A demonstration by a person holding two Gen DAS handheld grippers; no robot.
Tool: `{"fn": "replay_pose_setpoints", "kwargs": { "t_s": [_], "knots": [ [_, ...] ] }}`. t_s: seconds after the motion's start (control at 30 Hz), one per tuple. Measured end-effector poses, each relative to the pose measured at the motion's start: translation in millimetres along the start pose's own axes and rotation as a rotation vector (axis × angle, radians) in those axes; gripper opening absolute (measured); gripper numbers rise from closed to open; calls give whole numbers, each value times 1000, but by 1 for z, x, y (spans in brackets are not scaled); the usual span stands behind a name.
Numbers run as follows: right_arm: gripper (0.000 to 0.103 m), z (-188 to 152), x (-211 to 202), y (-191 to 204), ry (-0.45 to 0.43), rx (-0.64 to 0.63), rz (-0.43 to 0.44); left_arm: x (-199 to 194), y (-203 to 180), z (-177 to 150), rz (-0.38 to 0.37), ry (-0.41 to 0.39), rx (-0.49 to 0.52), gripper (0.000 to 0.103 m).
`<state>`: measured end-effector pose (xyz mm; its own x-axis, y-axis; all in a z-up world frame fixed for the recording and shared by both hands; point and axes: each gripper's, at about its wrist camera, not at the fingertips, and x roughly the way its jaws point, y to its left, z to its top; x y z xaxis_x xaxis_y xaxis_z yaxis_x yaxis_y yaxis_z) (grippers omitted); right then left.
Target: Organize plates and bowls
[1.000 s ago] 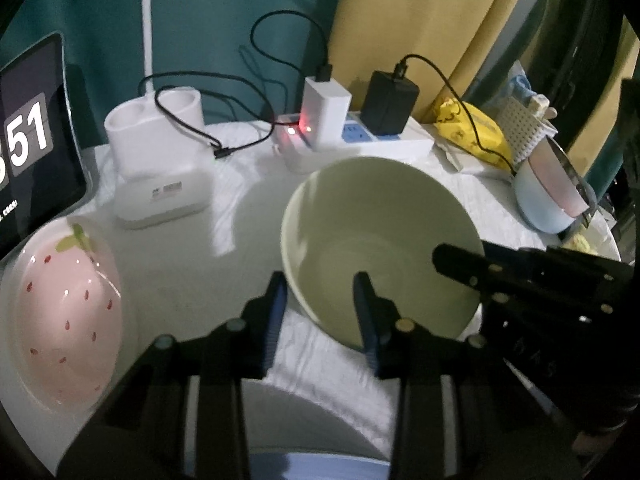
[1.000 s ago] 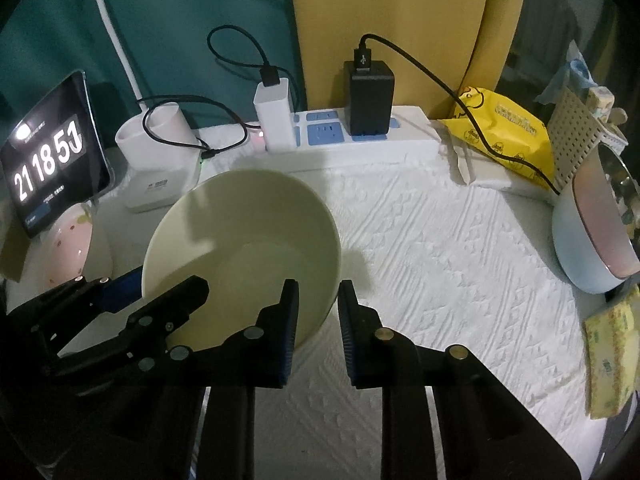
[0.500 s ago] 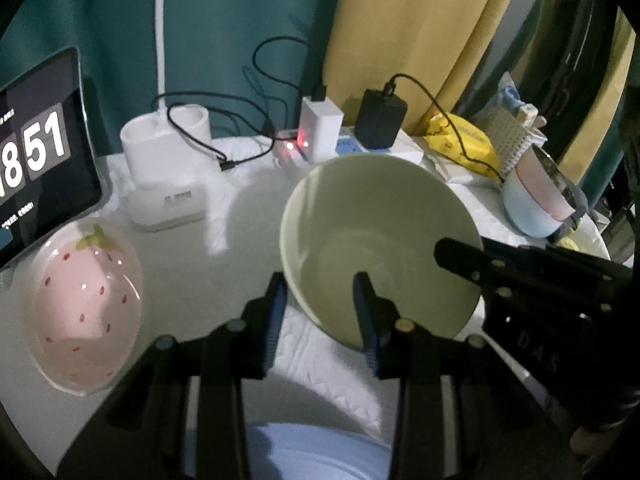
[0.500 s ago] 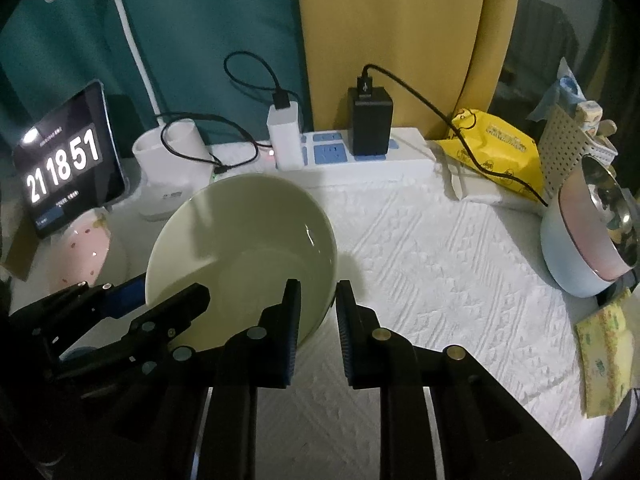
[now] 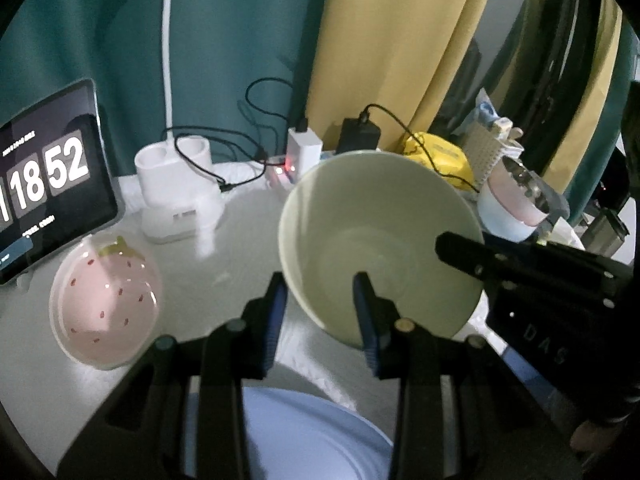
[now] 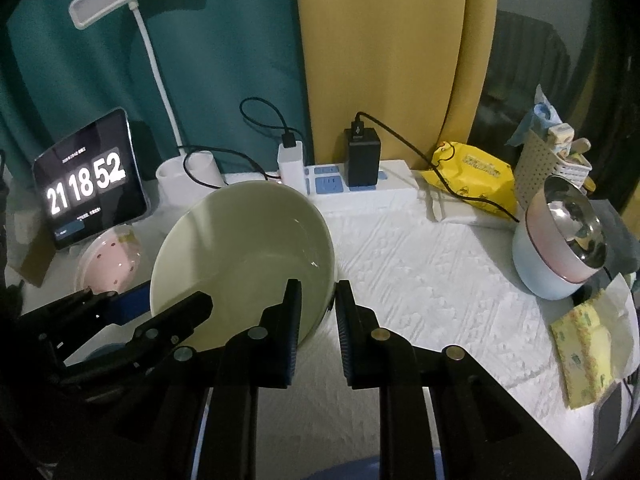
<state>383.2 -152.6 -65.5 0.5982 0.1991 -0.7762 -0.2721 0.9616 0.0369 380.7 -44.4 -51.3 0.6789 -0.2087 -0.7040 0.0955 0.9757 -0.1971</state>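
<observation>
I hold the pale green bowl (image 5: 380, 240) between both grippers. My left gripper (image 5: 322, 310) pinches its near-left rim, one pad outside the wall and one inside. My right gripper (image 6: 318, 320) pinches the opposite rim, its jaws nearly pressed together on the thin wall. Compared with a second ago, the bowl sits higher: its far rim now covers the base of the black charger (image 5: 358, 136) in the left view, where before the whole power strip (image 6: 360, 190) showed beyond it. More of the white tablecloth (image 6: 420, 260) shows under the bowl, and its shadow falls away from it. The strawberry dish (image 5: 106, 296) lies on the table at the near left, now smaller and further in from the edge. The clock tablet (image 6: 88, 182) reads one second later. A blue plate (image 5: 312, 440) shows below my left fingers, larger than before.
</observation>
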Motion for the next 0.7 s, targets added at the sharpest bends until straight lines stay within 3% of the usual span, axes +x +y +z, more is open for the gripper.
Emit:
{"fn": "replay_pose_setpoints", "kwargs": {
  "t_s": [0.7],
  "knots": [
    [19,-20,-70,-1,-86,2,-21,-62,-26,-14,-22,-78,30,35]
  ]
}}
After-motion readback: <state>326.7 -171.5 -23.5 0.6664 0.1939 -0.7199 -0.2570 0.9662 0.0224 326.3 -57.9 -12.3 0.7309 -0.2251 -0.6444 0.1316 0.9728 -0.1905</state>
